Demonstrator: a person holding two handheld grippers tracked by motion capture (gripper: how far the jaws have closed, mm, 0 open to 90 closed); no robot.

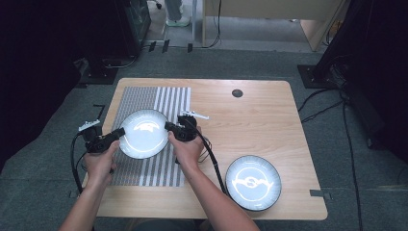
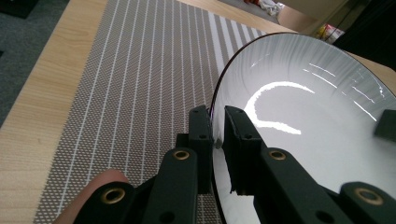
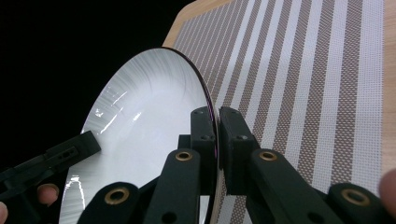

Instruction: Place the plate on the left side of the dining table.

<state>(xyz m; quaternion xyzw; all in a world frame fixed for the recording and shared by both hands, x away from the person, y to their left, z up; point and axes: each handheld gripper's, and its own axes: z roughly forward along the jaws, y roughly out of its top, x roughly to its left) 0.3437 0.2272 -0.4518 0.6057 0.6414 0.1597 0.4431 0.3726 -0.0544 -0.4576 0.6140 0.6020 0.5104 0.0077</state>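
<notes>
Carrying step: left gripper (image 1: pixel 119 131) and right gripper (image 1: pixel 169 126) clamp opposite rims of the plate (image 1: pixel 143 134) between their jaws; next, level lowering onto the placemat (image 1: pixel 144 96).

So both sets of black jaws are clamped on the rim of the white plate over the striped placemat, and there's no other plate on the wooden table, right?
Not quite: a second white plate sits on the wooden table, near its front right corner, as the high view shows. The rest holds: both grippers' jaws clamp the rim of the white plate over the striped placemat.
</notes>
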